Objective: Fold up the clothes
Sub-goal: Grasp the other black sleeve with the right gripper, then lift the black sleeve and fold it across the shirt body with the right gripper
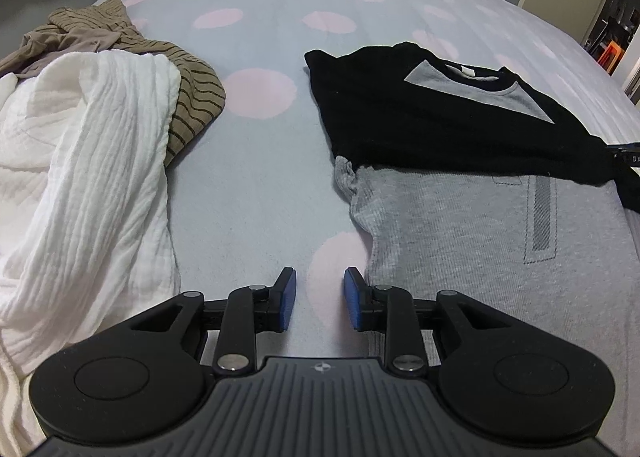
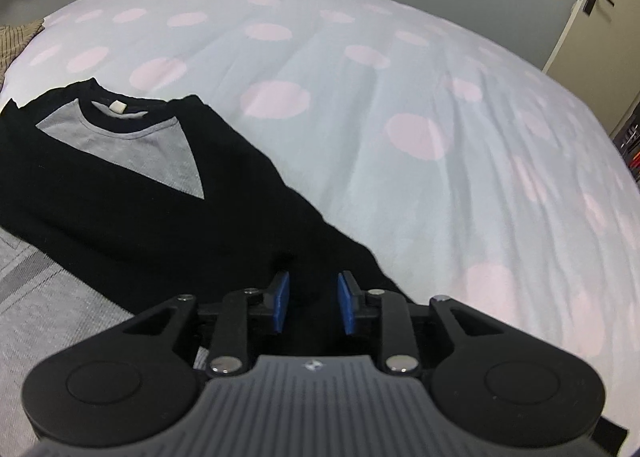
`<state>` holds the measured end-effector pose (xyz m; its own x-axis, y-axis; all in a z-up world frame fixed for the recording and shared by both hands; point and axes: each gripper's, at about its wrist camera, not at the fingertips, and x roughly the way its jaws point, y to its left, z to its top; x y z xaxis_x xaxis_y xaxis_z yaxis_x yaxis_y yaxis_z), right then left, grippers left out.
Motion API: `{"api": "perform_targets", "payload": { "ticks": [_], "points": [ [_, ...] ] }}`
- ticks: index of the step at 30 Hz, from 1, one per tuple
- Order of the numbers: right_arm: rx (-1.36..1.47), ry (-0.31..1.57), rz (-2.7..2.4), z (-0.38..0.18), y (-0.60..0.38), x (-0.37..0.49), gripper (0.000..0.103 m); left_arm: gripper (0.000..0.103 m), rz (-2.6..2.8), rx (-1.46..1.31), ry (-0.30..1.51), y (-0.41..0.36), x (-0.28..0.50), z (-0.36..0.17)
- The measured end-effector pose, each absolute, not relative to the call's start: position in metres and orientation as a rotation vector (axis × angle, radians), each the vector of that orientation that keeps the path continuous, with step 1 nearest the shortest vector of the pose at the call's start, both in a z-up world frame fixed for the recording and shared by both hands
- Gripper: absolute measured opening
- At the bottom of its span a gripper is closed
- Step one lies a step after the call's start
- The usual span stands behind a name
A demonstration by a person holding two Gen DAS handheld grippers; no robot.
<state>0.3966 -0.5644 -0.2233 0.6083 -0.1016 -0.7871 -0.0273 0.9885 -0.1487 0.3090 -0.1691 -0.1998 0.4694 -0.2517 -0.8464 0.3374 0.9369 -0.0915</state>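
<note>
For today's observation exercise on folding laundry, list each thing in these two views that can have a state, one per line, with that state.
Grey and black shirt: laid flat on the bed, both black sleeves folded across the chest, not yet folded up.
White garment: crumpled, unfolded.
Striped brown garment: crumpled, partly under the white one.
Left claw: open, empty, over bare bedsheet.
Right claw: open, over the black sleeve, pads not pressing it.
Door: ajar.

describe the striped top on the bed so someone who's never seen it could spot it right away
On the polka-dot bed, look to the left side, where unfolded clothes lie in a heap. The striped top is crumpled there, partly under a white crinkled garment. It alone is tan with thin dark stripes.
</note>
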Motion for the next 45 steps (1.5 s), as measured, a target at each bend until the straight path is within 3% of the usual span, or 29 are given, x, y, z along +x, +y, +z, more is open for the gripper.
{"api": "perform_targets", "payload": {
  "ticks": [2, 10, 13, 15, 21, 28, 35, 45],
  "points": [
    [-0.154, 0.916, -0.026, -0.224, -0.564, 0.398, 0.006, 0.026, -0.364, 0.094, 1.018, -0.169, 0.31, -0.2],
    [-0.255, 0.879, -0.078, -0.212, -0.568, 0.402, 0.005, 0.027, -0.365, 0.1, 1.016, -0.17, 0.31, -0.201],
    [-0.259, 0.902, -0.104, -0.214, -0.572, 0.404, 0.011, 0.027, -0.368, 0.103, 1.015, -0.17, 0.31, -0.201],
    [-0.25, 0.902, -0.123, -0.209, -0.581, 0.399, 0.021, 0.027, -0.371, 0.104, 1.015, -0.17, 0.311, -0.201],
    [-0.191, 0.91, -0.244, -0.185, -0.637, 0.367, 0.021, 0.027, -0.369, 0.113, 1.014, -0.172, 0.31, -0.201],
    [0.065, 0.976, -0.461, -0.167, -0.747, 0.306, 0.026, 0.027, -0.362, 0.141, 1.021, -0.176, 0.309, -0.2],
    [0.264, 1.017, -0.642, -0.185, -0.829, 0.263, 0.047, 0.027, -0.344, 0.197, 1.034, -0.185, 0.31, -0.2],
    [0.431, 1.065, -0.745, -0.234, -0.876, 0.25, 0.055, 0.028, -0.322, 0.197, 1.032, -0.19, 0.315, -0.188]
  ]
}}
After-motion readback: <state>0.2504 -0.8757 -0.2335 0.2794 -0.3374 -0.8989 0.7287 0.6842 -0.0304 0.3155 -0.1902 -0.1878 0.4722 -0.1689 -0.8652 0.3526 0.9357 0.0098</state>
